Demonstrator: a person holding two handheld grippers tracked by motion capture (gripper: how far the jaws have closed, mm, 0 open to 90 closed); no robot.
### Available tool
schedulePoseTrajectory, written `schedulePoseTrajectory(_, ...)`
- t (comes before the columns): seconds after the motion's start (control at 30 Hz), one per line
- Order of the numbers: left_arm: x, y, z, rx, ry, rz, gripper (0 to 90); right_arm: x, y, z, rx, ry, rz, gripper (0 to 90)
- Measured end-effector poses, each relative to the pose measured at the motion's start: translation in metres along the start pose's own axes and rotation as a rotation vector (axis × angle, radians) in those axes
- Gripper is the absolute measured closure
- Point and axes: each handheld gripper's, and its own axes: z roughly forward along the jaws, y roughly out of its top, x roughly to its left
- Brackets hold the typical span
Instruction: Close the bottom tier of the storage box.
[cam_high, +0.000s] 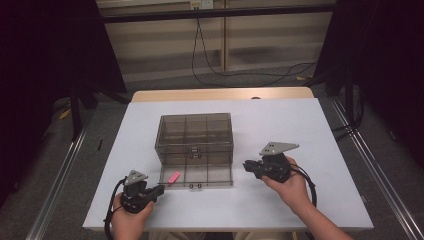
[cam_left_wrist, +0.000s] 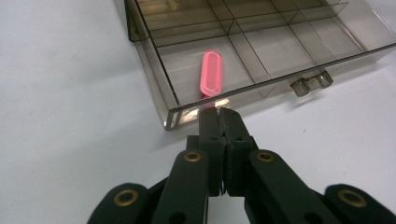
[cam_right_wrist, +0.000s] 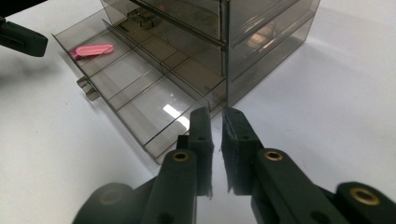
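Nearest the person, the left tongs (cam_left_wrist: 219, 114) are seen pressed together with nothing between them, their tips just short of the front wall of the open drawer (cam_left_wrist: 261, 91). The right tongs (cam_right_wrist: 215, 116) are all but together, a thin slit left between the pads and nothing gripped; they are aimed at the drawer's right front corner.

Beyond the left tips, the clip (cam_left_wrist: 210, 73), a pink, flat, rounded piece, is found lying in the leftmost compartment of the bottom drawer, close behind the front wall. Its long axis is set front to back in the drawer, slightly slanted, as seen from the high view (cam_high: 174, 176).

The clip is judged light, stiff and smooth, so it may slip or skate on the plastic floor; it is best pinched across its narrow width near the middle. Farther back, the box (cam_high: 195, 134) of clear smoky plastic is seen on the table (cam_high: 280, 120).
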Motion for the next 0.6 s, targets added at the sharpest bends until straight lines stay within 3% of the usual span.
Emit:
schedulePoseTrajectory(0.17,0.0,-0.001,0.001,-0.001,-0.002,0.001,88.6,0.0,0.007,-0.002,-0.001,-0.005,0.002,90.0)
schedulePoseTrajectory(0.6,0.0,-0.003,0.0,0.004,0.002,0.001,88.7,-0.001,0.03,-0.003,0.003,-0.004,-0.005,90.0)
